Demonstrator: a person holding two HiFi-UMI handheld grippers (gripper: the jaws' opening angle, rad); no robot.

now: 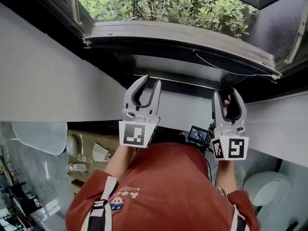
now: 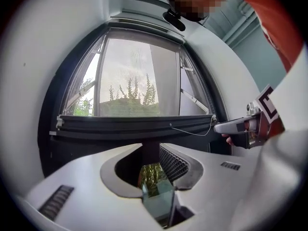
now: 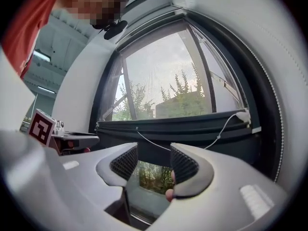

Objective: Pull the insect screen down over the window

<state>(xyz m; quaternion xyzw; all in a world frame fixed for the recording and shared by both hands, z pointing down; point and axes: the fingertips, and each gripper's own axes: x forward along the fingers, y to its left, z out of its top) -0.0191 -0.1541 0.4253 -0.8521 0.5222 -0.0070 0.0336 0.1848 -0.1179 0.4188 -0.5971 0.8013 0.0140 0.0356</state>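
- Green bushes (image 1: pixel 163 4) outside, across the top.
- Red shirt (image 1: pixel 168 186), bottom centre.
- Brown shelf (image 1: pixel 89 146) with white bits, lower left.
- Small lit display (image 1: pixel 198 135), just right of centre.

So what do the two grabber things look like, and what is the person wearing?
The left hand-held gripper and the right hand-held gripper are pale grey, with curved jaws lined with dark ribbed pads. Each carries a white cube with black squares. The person wears an orange-red short-sleeved shirt.
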